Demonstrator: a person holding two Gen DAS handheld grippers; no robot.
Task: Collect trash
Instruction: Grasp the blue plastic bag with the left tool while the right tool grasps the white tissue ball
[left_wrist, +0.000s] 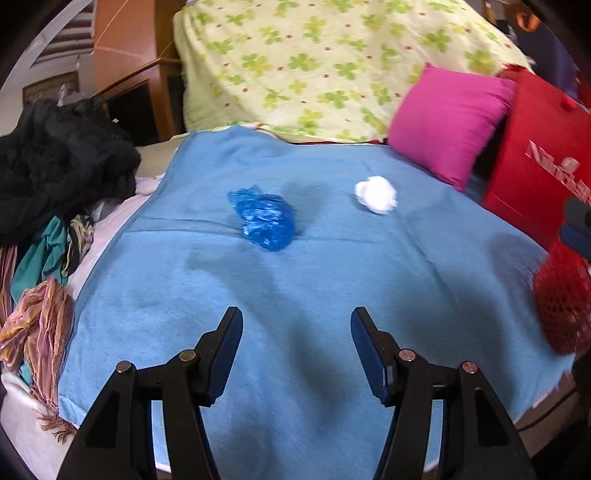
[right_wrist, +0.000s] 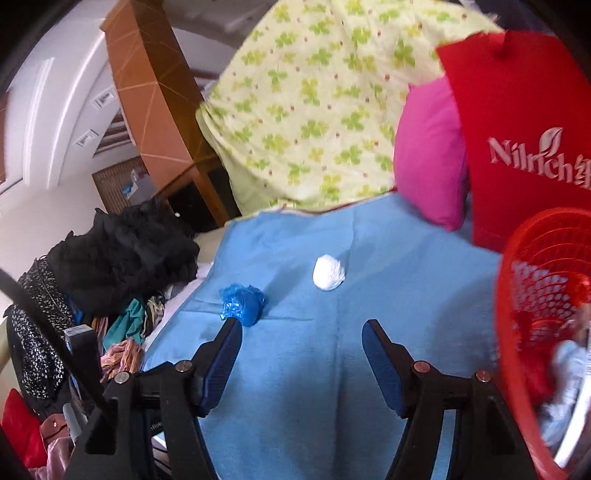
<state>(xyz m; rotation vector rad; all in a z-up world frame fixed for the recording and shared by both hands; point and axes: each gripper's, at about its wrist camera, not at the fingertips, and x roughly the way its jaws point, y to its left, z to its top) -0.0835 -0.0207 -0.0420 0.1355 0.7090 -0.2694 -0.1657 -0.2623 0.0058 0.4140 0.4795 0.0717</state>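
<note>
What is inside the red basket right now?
The red basket holds crumpled white and red scraps near its bottom. They are blurred, and the basket wall hides anything beneath them.

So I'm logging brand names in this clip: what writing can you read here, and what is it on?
"Nilrich", white letters under a leaf logo, followed by a character cut off at the frame edge: on the red bag behind the red basket.
Small labels on the white wall panel: too small to read.
Poster on the brown board: blurred, unreadable.
</note>
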